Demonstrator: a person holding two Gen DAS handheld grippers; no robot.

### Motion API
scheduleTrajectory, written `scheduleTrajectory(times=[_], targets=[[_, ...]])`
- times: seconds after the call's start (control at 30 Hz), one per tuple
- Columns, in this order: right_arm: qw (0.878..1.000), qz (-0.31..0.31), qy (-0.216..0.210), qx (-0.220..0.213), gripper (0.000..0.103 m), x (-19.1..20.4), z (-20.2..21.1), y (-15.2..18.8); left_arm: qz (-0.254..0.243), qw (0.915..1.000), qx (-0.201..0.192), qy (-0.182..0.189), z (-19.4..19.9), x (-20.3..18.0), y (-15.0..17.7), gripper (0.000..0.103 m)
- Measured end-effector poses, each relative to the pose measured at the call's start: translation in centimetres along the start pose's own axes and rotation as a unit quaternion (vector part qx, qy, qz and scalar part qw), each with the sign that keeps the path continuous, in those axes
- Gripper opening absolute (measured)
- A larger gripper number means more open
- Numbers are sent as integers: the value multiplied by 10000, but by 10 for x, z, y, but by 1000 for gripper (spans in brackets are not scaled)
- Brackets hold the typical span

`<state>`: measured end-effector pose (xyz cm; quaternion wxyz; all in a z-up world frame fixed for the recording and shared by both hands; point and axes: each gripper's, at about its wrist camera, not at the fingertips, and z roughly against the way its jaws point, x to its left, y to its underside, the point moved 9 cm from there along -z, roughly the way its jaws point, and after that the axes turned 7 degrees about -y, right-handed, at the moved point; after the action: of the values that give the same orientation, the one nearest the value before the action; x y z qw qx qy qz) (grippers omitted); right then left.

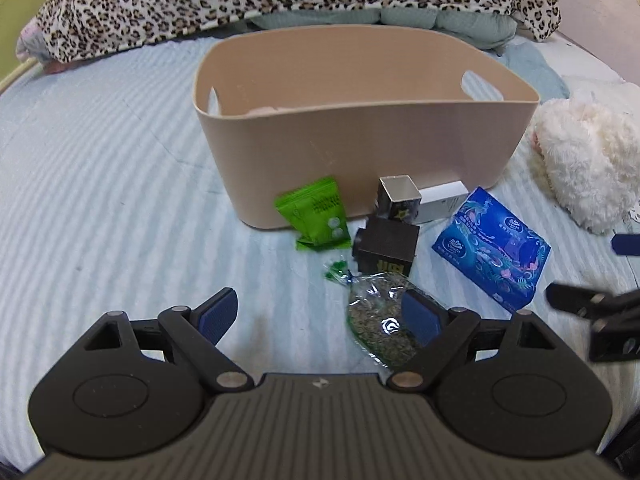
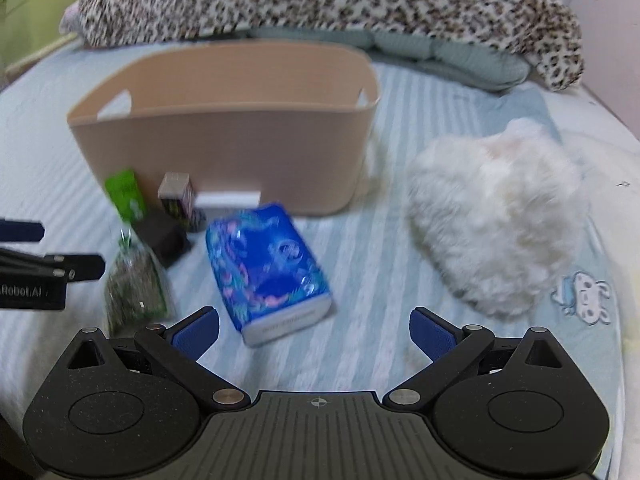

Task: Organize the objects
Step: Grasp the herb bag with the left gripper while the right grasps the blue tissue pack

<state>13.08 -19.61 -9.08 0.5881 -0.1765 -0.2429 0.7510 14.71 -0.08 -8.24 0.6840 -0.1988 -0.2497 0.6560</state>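
Both claws are on the approach, so the step in hand looks like reaching for the first items to go into the bin, which stands on the bed well ahead of both claws.

The left claw has its jaws spread wide and holds nothing. The seed bag lies just ahead of it and toward its right finger, whose blue pad overlaps the bag in the picture; whether it touches I cannot tell. Beyond the bag sit the black box, the open box, the white box and the green packet, all close against the bin's near wall.

The right claw is fully spread and empty. The tissue pack lies just ahead of it, nearer its left finger. The fluffy toy is ahead to its right, apart from the pack.

Next, I judge, the left claw must shift right to centre on the bag before closing, and the right claw must move forward and left to straddle the pack across its narrow side.

The right view is blurred, so the small boxes are hard to read there. The bin's floor is mostly hidden by its wall; something pale shows inside at the left, unidentifiable. Print on the packs is unreadable.
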Motion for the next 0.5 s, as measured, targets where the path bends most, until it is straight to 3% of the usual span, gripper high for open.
scheduleTrajectory(times=[0.5], targets=[[9990,342,-237,171,103,0,-55,0,245,9982,531,97,-49,-29,5,92]])
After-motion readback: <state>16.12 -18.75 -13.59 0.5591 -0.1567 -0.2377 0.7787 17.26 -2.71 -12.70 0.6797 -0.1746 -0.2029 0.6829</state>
